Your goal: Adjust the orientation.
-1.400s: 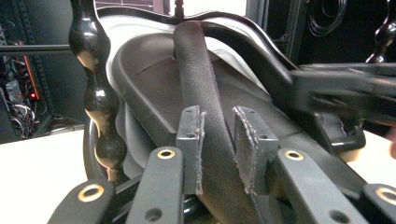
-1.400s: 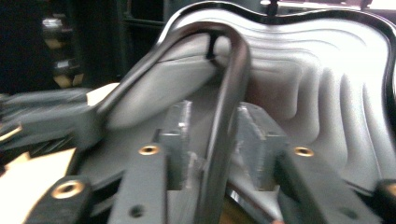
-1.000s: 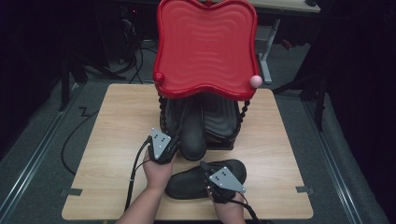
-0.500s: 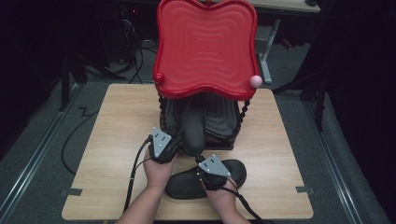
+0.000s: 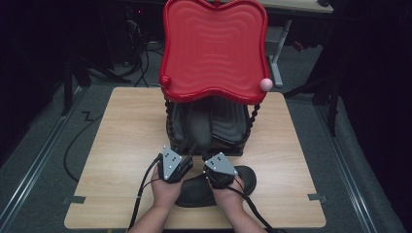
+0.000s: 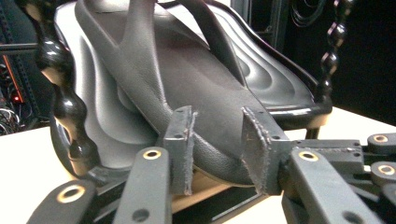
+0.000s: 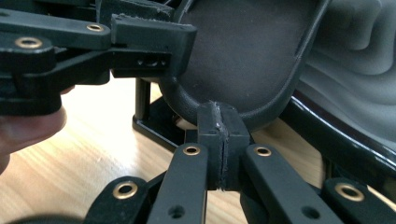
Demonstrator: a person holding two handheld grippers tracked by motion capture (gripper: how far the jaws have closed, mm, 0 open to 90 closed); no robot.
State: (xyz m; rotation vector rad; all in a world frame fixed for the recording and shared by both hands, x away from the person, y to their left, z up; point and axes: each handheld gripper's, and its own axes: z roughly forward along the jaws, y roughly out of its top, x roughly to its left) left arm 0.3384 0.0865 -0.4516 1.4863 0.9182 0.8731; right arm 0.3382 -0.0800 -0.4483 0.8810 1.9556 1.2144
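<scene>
Sandal heel [image 6: 219,154] between left hand-held gripper [image 6: 223,154] jaws

A light wooden table [image 5: 121,145] stands on a grey carpet floor [image 5: 43,160]. Metal rails [image 5: 29,174] run along the floor at the left and the right. A black cable [image 5: 73,145] lies left of the table. The far room is dark; a white desk leg [image 5: 279,53] stands far right.
</scene>
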